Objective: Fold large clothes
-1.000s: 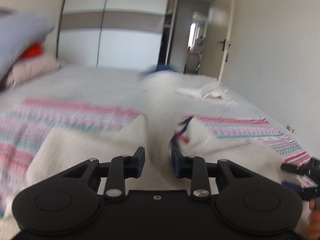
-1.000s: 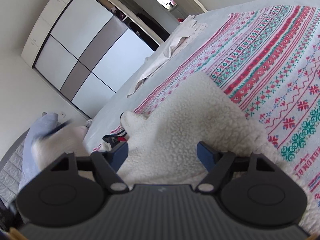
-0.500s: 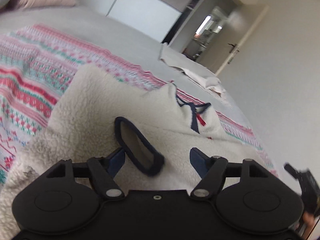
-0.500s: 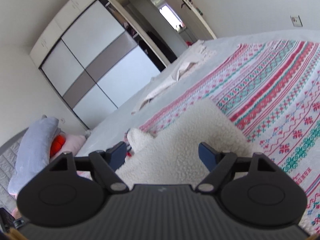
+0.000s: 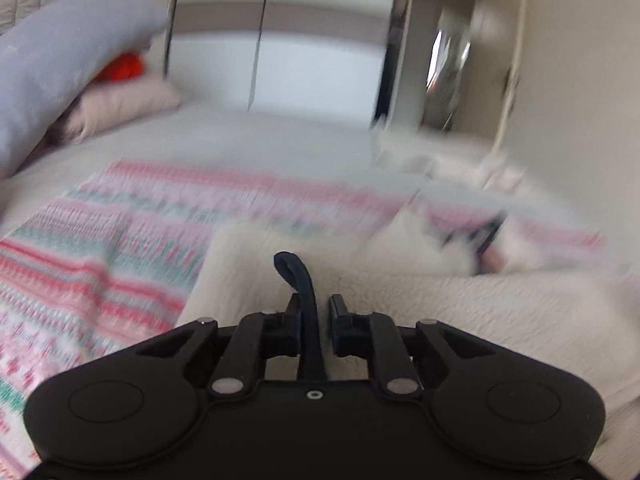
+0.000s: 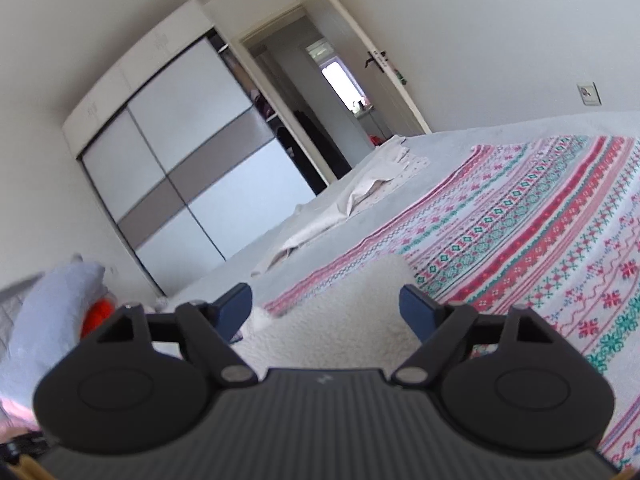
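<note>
I see one pink-and-teal striped patterned blanket [image 6: 540,216]; on it lies one cream fleece sweater [image 5: 440,304]. My left gripper [image 5: 314,308] is pinched on the sweater's navy-trimmed cuff [image 5: 298,276]. My right gripper [image 6: 326,304] hangs wide apart over the fleece, gripping nothing.

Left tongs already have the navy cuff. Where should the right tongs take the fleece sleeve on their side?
Judging by the right wrist view, pinch the rounded sleeve end of the cream fleece, coming in low along the patterned blanket. The right tongs are open and astride it; its blunt tip juts forward, free.
</note>
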